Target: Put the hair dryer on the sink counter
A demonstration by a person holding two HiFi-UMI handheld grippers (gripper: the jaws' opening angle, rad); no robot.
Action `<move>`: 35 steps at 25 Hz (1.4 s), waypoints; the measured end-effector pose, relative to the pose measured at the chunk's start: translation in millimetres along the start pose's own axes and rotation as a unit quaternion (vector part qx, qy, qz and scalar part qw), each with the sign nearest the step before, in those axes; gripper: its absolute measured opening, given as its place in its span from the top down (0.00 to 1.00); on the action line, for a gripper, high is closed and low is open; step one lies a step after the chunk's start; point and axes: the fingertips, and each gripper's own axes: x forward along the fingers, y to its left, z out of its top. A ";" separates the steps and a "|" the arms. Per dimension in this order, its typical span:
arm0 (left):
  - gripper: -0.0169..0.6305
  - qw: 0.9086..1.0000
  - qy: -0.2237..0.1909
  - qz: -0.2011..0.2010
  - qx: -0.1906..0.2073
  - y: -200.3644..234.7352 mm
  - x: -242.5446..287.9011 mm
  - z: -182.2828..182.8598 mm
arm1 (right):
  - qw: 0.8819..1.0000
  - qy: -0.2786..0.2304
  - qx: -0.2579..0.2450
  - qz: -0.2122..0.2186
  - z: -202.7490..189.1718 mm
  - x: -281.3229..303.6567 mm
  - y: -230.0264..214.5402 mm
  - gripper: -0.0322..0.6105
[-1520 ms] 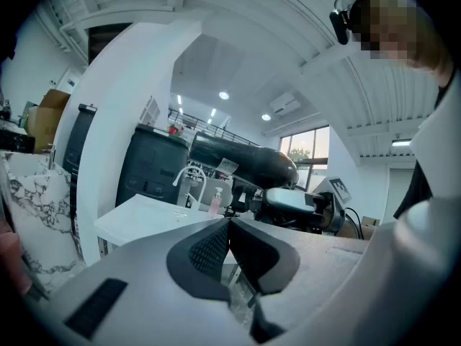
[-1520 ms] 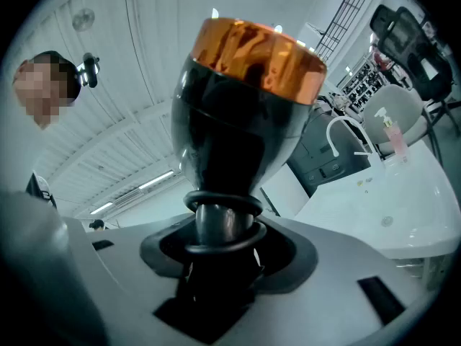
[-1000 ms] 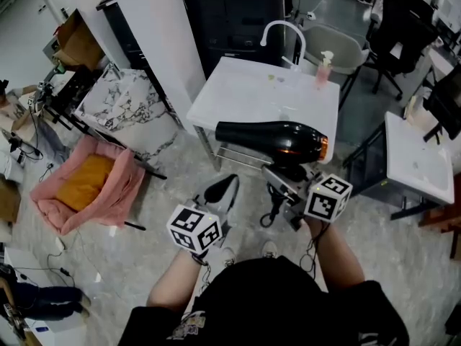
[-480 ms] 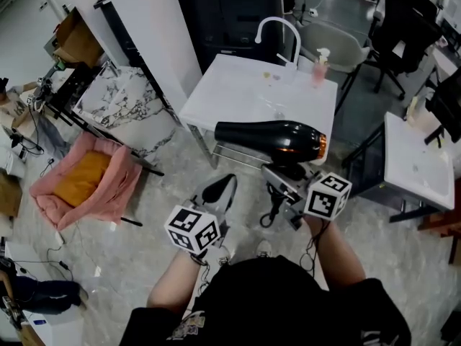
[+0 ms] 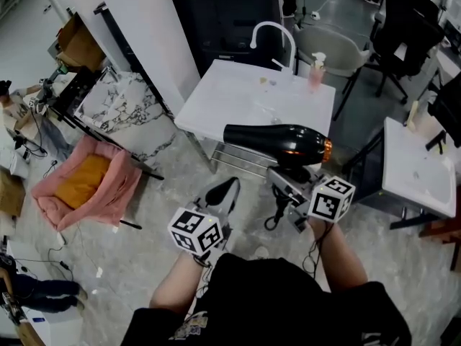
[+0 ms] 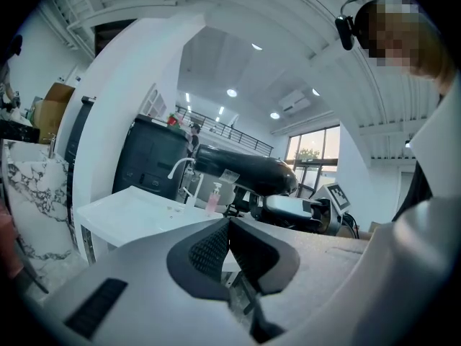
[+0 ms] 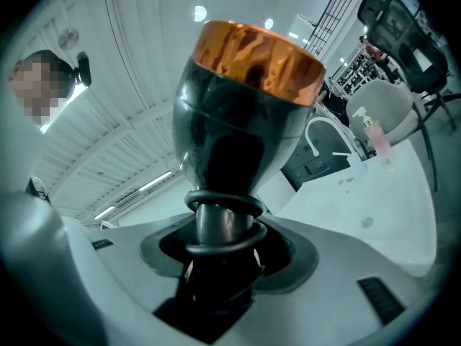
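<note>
The hair dryer [image 5: 277,139] is black with a copper ring at its rear and lies level in the air, its nozzle over the front edge of the white sink counter [image 5: 238,92]. My right gripper [image 5: 289,181] is shut on its handle from below; in the right gripper view the handle [image 7: 222,229] stands between the jaws under the dryer body [image 7: 238,121]. My left gripper [image 5: 220,195] hangs lower left of the dryer, shut and empty, its pads [image 6: 216,247] meeting. The dryer [image 6: 245,173] also shows in the left gripper view.
On the counter stand a white faucet [image 5: 271,32] and a pink soap bottle [image 5: 315,71]. A marble-topped stand [image 5: 119,103] and a pink chair with an orange cushion [image 5: 85,184] are at the left. A second white basin [image 5: 418,166] and black office chairs [image 5: 410,20] are at the right.
The sink counter has come a little nearer, and the hair dryer has shifted slightly right and forward toward it. Both grippers keep their grip states.
</note>
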 end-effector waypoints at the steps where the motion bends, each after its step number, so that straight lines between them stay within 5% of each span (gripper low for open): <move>1: 0.97 1.000 0.001 0.000 0.000 0.5 3.0 1.1 | 1.000 -0.001 0.002 -0.002 2.1 -0.6 -3.3 0.60; 16: 0.97 1.000 0.007 -0.023 -0.009 51.7 45.0 15.3 | 0.999 -0.016 0.015 -0.029 21.4 40.2 -46.4 0.60; 35: 0.97 0.994 0.041 -0.098 -0.010 304.5 58.7 93.4 | 0.992 -0.067 0.022 -0.107 51.7 281.5 -80.9 0.60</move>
